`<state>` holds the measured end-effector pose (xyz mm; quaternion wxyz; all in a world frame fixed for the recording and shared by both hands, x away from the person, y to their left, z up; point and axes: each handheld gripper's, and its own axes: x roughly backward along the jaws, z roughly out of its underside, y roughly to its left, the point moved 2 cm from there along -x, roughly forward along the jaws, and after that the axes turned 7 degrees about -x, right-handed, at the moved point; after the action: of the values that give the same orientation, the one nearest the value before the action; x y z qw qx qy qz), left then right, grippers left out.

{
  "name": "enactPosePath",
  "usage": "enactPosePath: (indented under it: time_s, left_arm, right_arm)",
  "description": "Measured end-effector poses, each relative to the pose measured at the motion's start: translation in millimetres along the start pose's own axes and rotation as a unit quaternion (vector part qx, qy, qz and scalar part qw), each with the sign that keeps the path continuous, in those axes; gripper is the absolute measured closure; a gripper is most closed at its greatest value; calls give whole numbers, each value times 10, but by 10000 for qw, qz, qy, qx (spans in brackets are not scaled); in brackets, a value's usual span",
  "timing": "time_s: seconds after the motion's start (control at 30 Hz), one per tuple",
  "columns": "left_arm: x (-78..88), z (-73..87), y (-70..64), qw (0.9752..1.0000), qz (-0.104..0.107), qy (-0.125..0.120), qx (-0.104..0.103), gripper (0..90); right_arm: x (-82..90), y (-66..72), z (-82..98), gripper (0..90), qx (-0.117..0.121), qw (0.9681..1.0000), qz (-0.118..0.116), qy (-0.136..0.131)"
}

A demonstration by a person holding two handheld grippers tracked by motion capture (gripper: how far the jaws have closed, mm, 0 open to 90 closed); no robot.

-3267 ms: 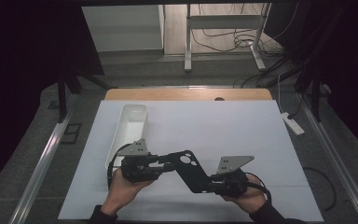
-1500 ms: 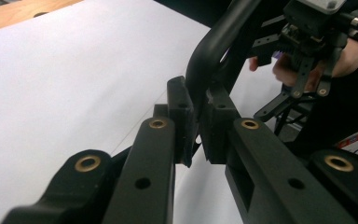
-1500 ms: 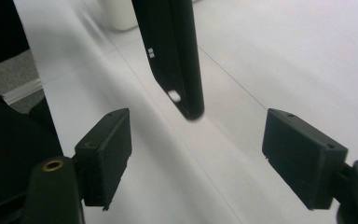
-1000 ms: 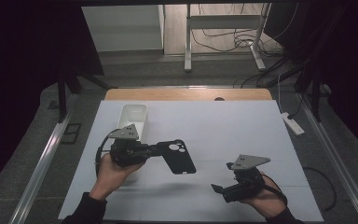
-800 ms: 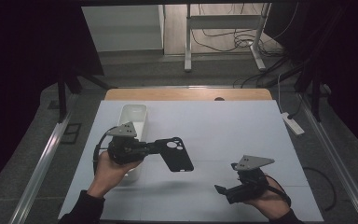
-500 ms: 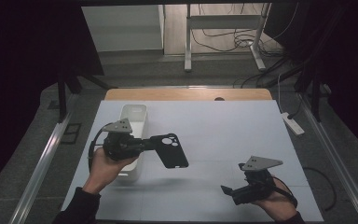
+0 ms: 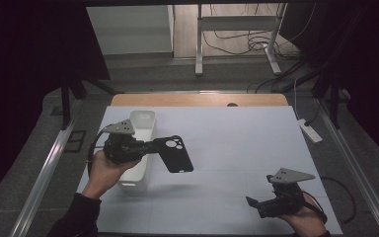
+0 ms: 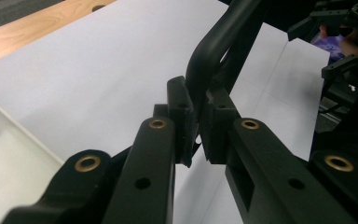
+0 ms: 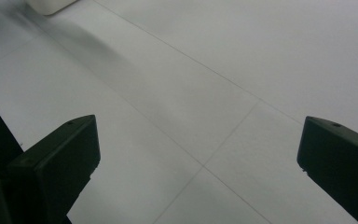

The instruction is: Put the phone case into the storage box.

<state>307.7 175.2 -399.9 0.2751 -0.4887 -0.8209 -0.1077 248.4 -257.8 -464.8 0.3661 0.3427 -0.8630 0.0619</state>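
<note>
Across the pale grey desk (image 7: pixel 237 143), a broad matte sheet scored with faint seams, the work looks to have reached its carrying step: a black phone case (image 7: pixel 173 154) hangs in the air just right of a white tray (image 7: pixel 143 123), held at one edge by the left tongs (image 7: pixel 147 146). My reading is that the case is bound for that tray, so the next move calls for swinging it leftward over the open trough, tilting it to fit the narrow width, and only then easing the grip.

That tray is a long, slim, rounded plastic tub with smooth glossy walls; it lies lengthwise near the desk's left edge, partly under the left hand (image 7: pixel 103 168).

Next in size, the case is a thin, flat, rubbery-looking shell with rounded corners and a raised lip, and a cut-out panel with round lens holes at the end nearest the tongs. In the left gripper view its curved rim (image 8: pixel 209 46) runs up from between the pads, which are clamped hard on it.

Both grippers are black and angular, with brass-ringed pivots and a grey three-cornered plate on top. Low at the desk's near right corner, well apart from the case, the right tongs (image 7: pixel 255 203) have just been opening and now stand spread wide, with nothing but bare desk between their blunt, blocky pads (image 9: pixel 70 144).
</note>
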Motion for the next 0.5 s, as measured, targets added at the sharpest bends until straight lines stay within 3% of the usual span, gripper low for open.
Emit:
enactPosePath:
  time_s: [0.5]
  left_arm:
    - [109,-104,127,9999,-102,51,-6,834]
  right_arm:
    - [155,-145,174,0,-235,9990,388,20]
